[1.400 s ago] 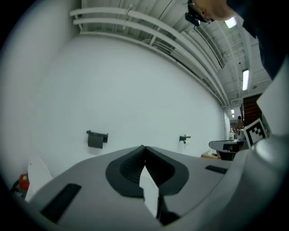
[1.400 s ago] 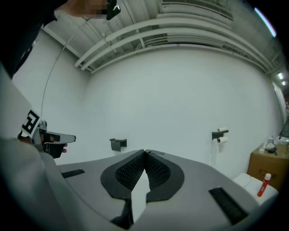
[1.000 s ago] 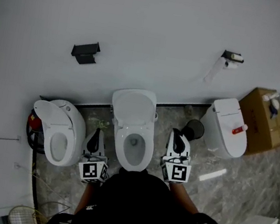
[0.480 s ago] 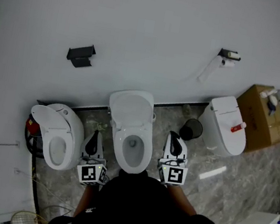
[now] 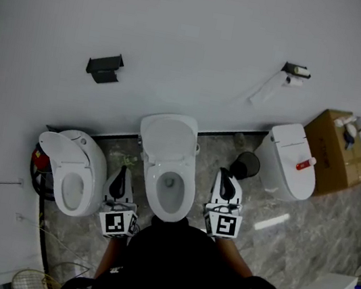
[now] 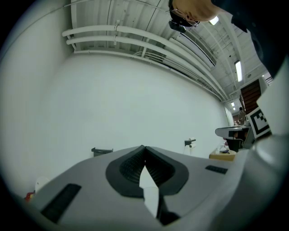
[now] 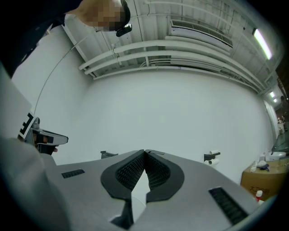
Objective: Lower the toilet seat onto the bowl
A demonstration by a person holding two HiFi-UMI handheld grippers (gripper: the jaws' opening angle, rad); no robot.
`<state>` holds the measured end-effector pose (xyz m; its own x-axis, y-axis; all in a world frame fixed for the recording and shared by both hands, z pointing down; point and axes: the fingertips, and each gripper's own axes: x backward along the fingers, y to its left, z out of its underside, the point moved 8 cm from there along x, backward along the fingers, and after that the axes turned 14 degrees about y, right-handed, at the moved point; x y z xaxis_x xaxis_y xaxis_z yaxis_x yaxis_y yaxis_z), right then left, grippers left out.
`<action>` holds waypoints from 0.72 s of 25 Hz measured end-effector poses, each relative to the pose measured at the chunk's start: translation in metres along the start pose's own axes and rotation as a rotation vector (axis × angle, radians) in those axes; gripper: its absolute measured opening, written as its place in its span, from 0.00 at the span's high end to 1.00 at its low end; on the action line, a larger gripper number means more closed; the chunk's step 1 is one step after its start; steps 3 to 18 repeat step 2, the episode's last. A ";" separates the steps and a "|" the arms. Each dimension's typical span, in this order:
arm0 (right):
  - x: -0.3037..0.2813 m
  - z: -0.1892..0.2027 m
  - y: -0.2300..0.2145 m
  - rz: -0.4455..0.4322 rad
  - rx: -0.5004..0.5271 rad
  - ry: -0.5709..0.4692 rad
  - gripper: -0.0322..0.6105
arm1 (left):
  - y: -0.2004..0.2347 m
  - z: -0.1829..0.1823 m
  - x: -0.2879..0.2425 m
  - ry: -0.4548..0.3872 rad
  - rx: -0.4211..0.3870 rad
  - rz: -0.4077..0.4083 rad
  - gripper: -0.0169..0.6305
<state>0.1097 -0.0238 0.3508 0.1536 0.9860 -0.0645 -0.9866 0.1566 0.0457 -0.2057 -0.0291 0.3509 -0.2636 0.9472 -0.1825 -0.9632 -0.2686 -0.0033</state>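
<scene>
My left hand-held gripper (image 5: 121, 173) and right hand-held gripper (image 5: 224, 176) closed, holding nothing. I should hook toilet seat (image 5: 165, 138) top, ease slowly onto bowl (image 5: 184, 206).

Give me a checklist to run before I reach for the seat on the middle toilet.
1. Left gripper empty: ok, jaws together on nothing.
2. Right gripper empty: ok, same.
3. Jaws open for a grasp: not ok, both shut.
4. Middle toilet centred between the grippers: ok, one on each side of the bowl.
5. Seat raised with the upright lid: cannot tell.
6. Contact with the toilet: not ok, neither gripper touches it.
</scene>
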 end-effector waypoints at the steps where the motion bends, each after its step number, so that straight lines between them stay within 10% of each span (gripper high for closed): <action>1: 0.000 0.001 0.000 0.000 0.001 -0.006 0.93 | -0.001 0.000 0.000 -0.001 -0.001 0.000 0.96; 18: 0.000 0.001 0.000 0.000 0.002 -0.011 0.93 | -0.001 0.000 0.001 -0.002 -0.002 -0.001 0.96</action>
